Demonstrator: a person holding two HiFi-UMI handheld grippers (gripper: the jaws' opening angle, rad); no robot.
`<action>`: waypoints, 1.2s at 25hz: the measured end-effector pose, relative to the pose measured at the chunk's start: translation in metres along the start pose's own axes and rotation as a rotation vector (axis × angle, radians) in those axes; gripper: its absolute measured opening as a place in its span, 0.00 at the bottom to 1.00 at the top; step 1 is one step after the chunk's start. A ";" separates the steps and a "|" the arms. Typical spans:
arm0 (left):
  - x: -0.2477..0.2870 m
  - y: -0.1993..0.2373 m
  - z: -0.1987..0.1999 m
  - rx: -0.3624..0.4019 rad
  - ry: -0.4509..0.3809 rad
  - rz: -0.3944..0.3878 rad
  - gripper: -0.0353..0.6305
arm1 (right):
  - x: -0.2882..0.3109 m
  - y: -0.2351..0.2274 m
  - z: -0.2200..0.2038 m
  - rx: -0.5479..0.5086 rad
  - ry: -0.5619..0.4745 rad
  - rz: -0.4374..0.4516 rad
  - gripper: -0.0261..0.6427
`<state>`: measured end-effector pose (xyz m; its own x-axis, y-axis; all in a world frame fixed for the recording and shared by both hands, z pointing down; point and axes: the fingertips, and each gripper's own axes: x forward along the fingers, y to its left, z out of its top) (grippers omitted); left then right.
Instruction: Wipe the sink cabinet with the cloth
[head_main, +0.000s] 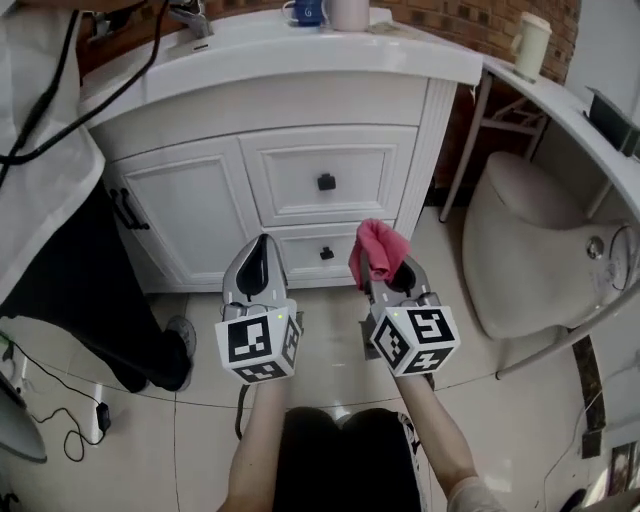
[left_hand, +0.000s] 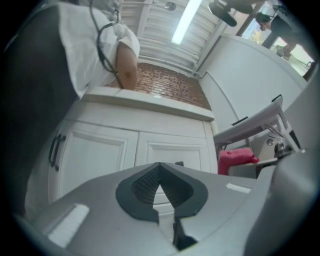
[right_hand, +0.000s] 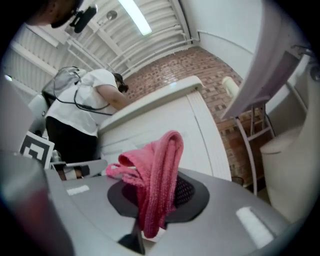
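Note:
A white sink cabinet (head_main: 300, 150) with two drawers and a door stands ahead of me, under a white counter. My right gripper (head_main: 385, 268) is shut on a folded pink cloth (head_main: 376, 250), which sticks up out of its jaws just short of the lower drawer. In the right gripper view the cloth (right_hand: 157, 180) hangs doubled over between the pads. My left gripper (head_main: 260, 255) is held beside it, shut with nothing in it, its tips touching in the left gripper view (left_hand: 160, 167). That view also catches the cloth (left_hand: 237, 159) at the right.
A person in a white shirt and dark trousers (head_main: 60, 230) stands at the cabinet's left. A white toilet (head_main: 530, 240) sits to the right under a curved shelf with a cup (head_main: 530, 45). Cups (head_main: 330, 12) stand on the counter. Cables (head_main: 60, 420) lie on the tiled floor.

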<state>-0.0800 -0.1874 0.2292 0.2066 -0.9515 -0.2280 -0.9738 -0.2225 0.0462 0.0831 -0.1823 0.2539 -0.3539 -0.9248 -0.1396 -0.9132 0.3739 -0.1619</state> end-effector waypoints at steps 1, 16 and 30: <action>-0.011 -0.011 0.016 0.018 0.005 -0.010 0.07 | -0.011 0.019 0.020 -0.011 -0.013 0.015 0.14; -0.094 -0.060 0.013 -0.014 0.085 -0.038 0.07 | -0.090 0.054 0.026 -0.187 0.050 -0.149 0.14; -0.083 -0.064 0.008 -0.004 0.099 -0.060 0.08 | -0.089 0.047 0.024 -0.140 0.045 -0.143 0.14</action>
<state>-0.0355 -0.0923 0.2372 0.2733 -0.9527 -0.1329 -0.9590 -0.2807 0.0397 0.0766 -0.0804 0.2358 -0.2243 -0.9712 -0.0808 -0.9729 0.2279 -0.0387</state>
